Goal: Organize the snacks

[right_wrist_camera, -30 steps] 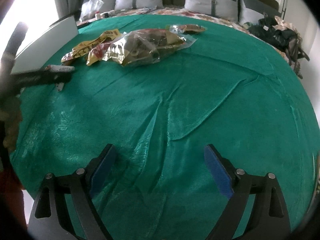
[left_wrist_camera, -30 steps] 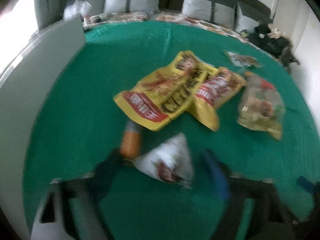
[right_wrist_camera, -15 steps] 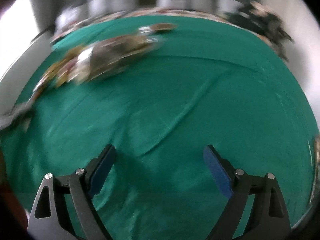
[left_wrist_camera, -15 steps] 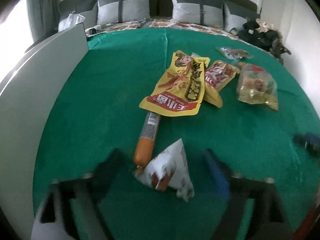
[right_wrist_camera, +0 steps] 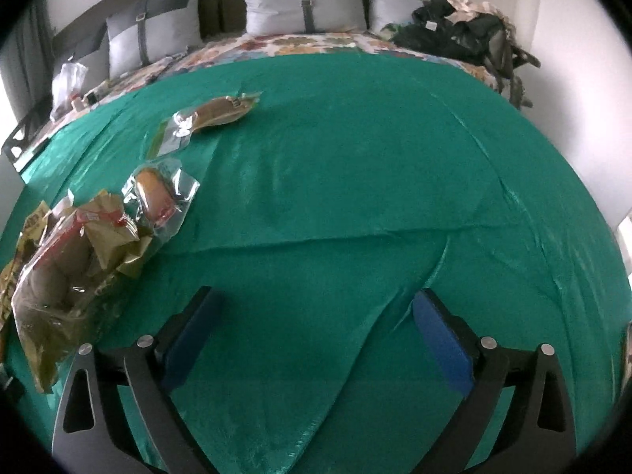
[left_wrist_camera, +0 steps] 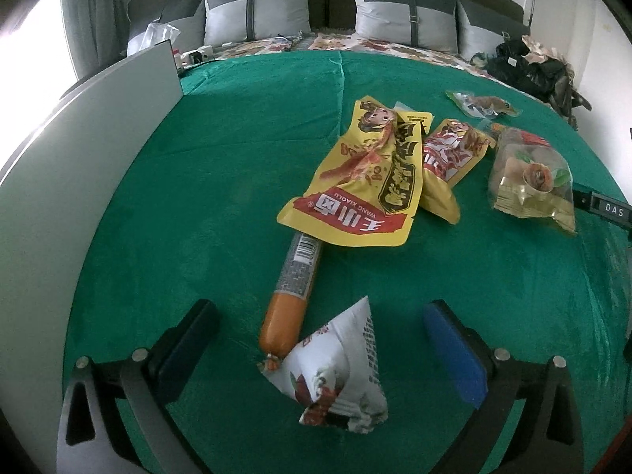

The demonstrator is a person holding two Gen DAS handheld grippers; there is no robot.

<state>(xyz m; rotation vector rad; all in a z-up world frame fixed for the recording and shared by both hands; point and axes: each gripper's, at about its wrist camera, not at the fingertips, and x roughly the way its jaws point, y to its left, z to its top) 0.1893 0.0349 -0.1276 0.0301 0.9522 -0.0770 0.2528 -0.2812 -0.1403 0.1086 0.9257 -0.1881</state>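
A white triangular snack packet (left_wrist_camera: 339, 371) lies on the green cloth (left_wrist_camera: 197, 197) between the fingers of my left gripper (left_wrist_camera: 318, 312). Its jaws are opening and touch nothing. An orange sausage stick (left_wrist_camera: 294, 288) lies beside the packet, its far end under a big yellow packet (left_wrist_camera: 367, 181). A smaller yellow packet (left_wrist_camera: 446, 158), a clear bag of sweets (left_wrist_camera: 529, 173) and a small clear packet (left_wrist_camera: 482, 104) lie further right. My right gripper (right_wrist_camera: 316, 298) hangs over bare cloth, jaws opening and empty, with the clear bag (right_wrist_camera: 79, 260) at its left.
A white board (left_wrist_camera: 79, 138) stands along the cloth's left side. Grey pillows (left_wrist_camera: 256, 8) and a dark heap of clothes (left_wrist_camera: 533, 63) sit at the back. Two clear packets (right_wrist_camera: 158, 193) (right_wrist_camera: 213, 116) lie left of the right gripper. The cloth has folds (right_wrist_camera: 395, 316).
The left jaws have spread wide and let go of the white triangular packet, which now rests on the cloth. The right gripper has swung across, bringing the clear bag close on its left.
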